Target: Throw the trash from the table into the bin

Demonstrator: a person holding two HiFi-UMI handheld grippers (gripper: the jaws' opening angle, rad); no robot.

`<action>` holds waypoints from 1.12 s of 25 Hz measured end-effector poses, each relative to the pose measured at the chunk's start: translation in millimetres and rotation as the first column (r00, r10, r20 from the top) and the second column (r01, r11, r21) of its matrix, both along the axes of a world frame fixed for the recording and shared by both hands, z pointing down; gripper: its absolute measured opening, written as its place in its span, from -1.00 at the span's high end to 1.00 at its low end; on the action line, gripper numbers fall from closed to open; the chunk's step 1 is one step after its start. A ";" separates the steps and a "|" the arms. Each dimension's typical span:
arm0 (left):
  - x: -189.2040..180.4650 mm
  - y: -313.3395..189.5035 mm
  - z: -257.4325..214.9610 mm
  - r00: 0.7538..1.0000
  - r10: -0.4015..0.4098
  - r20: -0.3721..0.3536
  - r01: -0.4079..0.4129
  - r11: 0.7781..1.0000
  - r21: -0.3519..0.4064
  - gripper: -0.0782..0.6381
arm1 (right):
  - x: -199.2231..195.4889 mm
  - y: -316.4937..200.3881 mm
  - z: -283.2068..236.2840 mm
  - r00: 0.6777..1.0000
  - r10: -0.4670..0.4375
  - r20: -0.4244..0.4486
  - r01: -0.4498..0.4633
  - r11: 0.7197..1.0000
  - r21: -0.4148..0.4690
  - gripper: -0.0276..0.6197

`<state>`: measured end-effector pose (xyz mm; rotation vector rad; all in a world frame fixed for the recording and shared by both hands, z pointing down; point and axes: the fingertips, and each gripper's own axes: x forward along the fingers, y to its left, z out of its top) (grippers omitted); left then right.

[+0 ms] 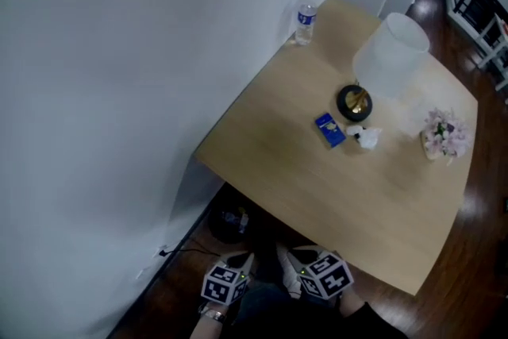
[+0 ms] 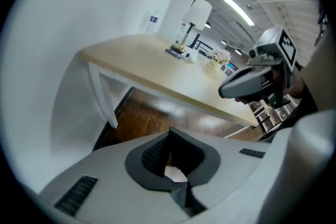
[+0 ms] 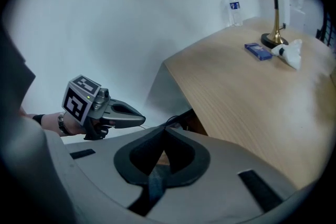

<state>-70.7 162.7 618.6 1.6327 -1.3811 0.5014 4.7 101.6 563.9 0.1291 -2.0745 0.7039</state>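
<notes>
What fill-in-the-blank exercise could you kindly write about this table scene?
The water bottle stands upright beside the white ____.
The crumpled tissue lies between the blue packet and the pink ____.
The dark bin sits on the floor, partly ____ the table.
Missing words: wall; flowers; under.

Near half of table [image 1: 302,171] bare; lamp [image 1: 390,55], flowers [image 1: 443,132] crowd far end.

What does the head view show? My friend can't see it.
Seen from above, a wooden table by a white wall holds a white-shaded lamp, a blue pack, a crumpled tissue, pink flowers and a water bottle. Below, the left gripper and right gripper hover near a dark bin under the table.
</notes>
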 end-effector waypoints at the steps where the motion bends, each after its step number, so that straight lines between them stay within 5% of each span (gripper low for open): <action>1: 7.7 -6.0 -10.4 1.000 0.022 0.004 -0.023 1.000 0.015 0.78 | 5.7 -2.8 -3.3 1.000 0.012 0.002 -0.012 1.000 0.002 0.89; 7: 40.2 -34.9 -56.9 0.990 0.138 0.018 -0.139 0.987 0.078 0.78 | 37.2 -35.5 -27.6 0.989 0.144 0.015 -0.144 0.988 0.049 0.89; 14: 59.0 -76.5 -68.9 0.960 0.270 0.071 -0.278 0.952 0.128 0.78 | 64.5 -62.8 -39.9 0.937 0.339 0.084 -0.346 0.934 0.085 0.89; 23: 61.3 -166.1 -61.0 0.947 0.279 0.158 -0.293 0.954 0.071 0.76 | 87.5 -111.7 -29.8 0.918 0.384 0.102 -0.391 0.918 0.060 0.89; 26: 62.8 -214.5 -56.2 0.943 0.261 0.208 -0.277 0.959 0.055 0.42 | 94.1 -133.0 -30.3 0.912 0.390 0.128 -0.398 0.917 0.036 0.89; 28: 58.9 -250.4 -52.2 0.936 0.236 0.260 -0.254 0.967 0.036 -0.01 | 102.3 -144.2 -26.9 0.907 0.401 0.127 -0.405 0.914 0.011 0.89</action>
